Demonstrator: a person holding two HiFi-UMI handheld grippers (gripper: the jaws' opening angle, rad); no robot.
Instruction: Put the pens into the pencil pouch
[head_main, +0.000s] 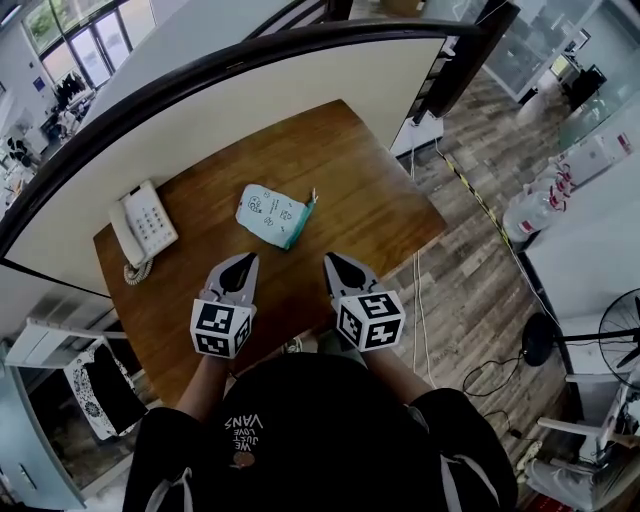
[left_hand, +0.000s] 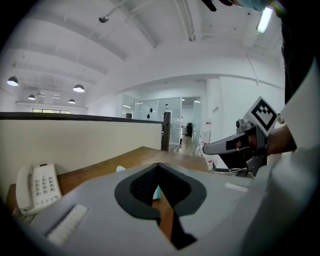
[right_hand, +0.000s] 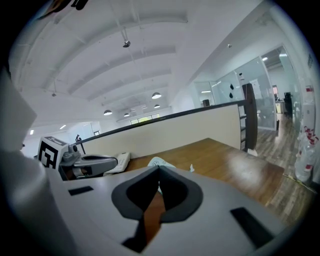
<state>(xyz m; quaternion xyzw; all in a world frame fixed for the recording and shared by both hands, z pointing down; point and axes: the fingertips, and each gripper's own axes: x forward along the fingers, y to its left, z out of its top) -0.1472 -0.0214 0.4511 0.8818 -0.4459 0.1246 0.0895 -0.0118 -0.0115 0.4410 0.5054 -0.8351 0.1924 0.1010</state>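
Wooden desk (head_main: 385, 195) against cream partition (head_main: 200, 130), with phone (head_main: 143, 228) and pencil pouch (head_main: 272, 215)

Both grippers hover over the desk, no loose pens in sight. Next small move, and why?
Probably just draw both back and stop. The left gripper and right gripper are shut and empty, the pencil pouch lies on the desk near the telephone, and no pen shows outside it. Whether its zip is closed I cannot tell.

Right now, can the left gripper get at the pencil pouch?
Probably yes. Only bare table lies between the left gripper, its jaws shut and empty, and the pencil pouch; the phone sits off to the side.
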